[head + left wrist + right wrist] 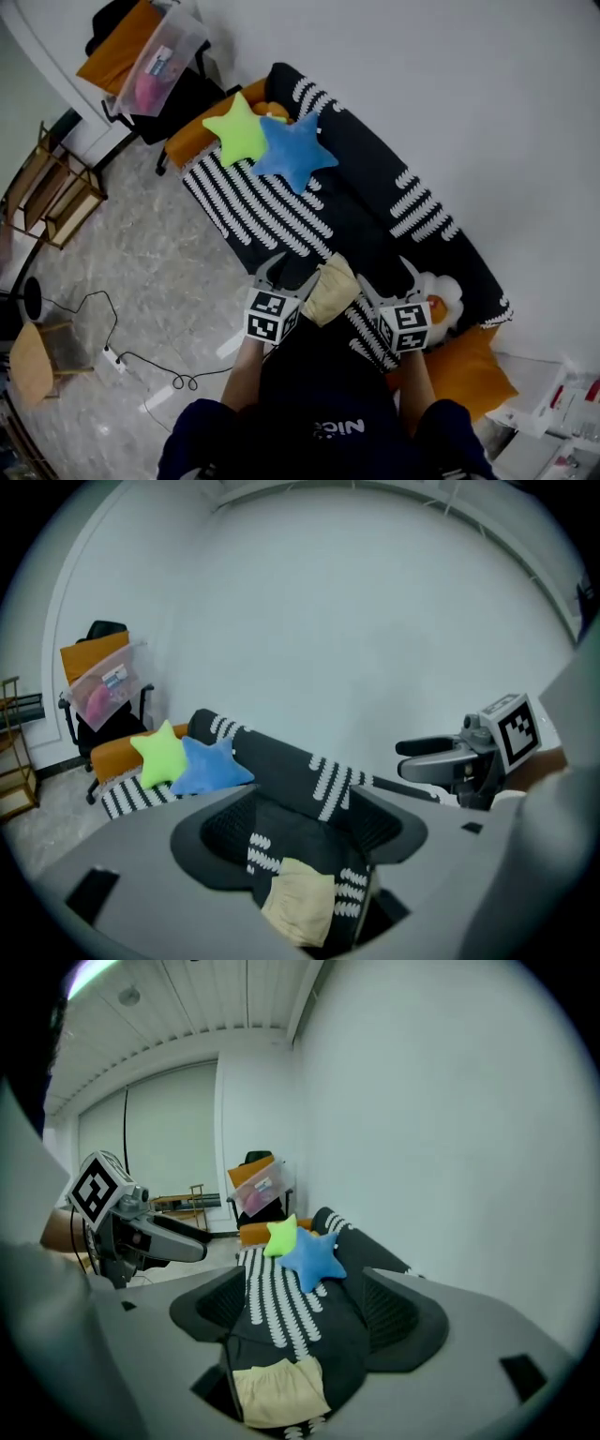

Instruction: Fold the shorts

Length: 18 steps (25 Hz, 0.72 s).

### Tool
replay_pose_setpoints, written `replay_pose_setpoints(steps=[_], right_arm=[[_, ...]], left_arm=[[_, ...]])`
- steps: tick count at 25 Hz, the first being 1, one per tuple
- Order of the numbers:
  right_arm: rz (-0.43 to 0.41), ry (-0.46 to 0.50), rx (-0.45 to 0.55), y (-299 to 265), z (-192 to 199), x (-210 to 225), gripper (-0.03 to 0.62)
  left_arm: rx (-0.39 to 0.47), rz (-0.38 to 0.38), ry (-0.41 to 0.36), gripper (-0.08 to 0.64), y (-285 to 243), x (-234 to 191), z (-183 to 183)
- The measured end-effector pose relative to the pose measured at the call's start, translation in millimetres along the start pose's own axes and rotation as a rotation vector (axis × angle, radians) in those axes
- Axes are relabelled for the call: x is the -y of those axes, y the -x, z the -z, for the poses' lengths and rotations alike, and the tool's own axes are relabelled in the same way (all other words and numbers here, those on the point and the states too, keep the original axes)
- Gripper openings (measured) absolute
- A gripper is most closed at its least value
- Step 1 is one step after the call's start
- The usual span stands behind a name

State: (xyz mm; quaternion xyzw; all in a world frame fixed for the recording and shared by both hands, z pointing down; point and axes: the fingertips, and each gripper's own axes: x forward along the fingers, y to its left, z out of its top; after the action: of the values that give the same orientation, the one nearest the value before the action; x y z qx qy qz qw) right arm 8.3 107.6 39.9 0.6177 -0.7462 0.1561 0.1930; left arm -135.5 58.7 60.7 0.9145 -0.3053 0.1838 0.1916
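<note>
Person stands at the near edge of the sofa (427, 202), which wears a black cover with white dashed stripes. Both bare forearms reach forward from the dark-shirted torso, roughly parallel, each carrying a gripper with its marker cube on top. Left gripper (287, 276) points at the seat and tilts somewhat down; claw wide, pads well apart, nothing between them. Right gripper (385, 279) matches that pose on the other side; claw also wide and empty. Each gripper's own view shows the other one off to the side, level with it. Shorts (330, 289), pale yellow, lie as a small folded bundle on the striped cover near the seat's front edge; from the head view they show in the gap between the two grippers. In both gripper views the shorts sit low in the frame, below the open jaws, touched by neither. Further along the seat, a green star cushion (236, 129) lies just beside a blue star cushion (294, 152), overlapping at the points. An orange cushion (466, 370) shows at the sofa end by the right arm. A clear plastic box (167, 54) rests on a chair beyond the far end.
</note>
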Motion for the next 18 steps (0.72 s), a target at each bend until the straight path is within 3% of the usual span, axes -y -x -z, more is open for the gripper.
replay_pose_setpoints(steps=[6,12,16,18], right_arm=[[0.06,0.063,0.197,41.1,-78.6,-2.4,0.348],[0.095,0.11,0.379,84.1,-131.1,-11.7,0.316],[0.059,0.138,0.404,90.8,-140.2,-26.4,0.324],[0.038,0.15,0.413,90.9,-140.4,-32.3,0.33]], left_arm=[[0.167,0.046,-0.034,0.308,30.3,17.7,-71.9],[0.383,0.078,-0.043,0.307,71.6,46.2,-139.0],[0.414,0.052,-0.051,0.307,86.9,48.8,-143.7],[0.406,0.097,-0.002,0.304,86.7,51.9,-135.5]])
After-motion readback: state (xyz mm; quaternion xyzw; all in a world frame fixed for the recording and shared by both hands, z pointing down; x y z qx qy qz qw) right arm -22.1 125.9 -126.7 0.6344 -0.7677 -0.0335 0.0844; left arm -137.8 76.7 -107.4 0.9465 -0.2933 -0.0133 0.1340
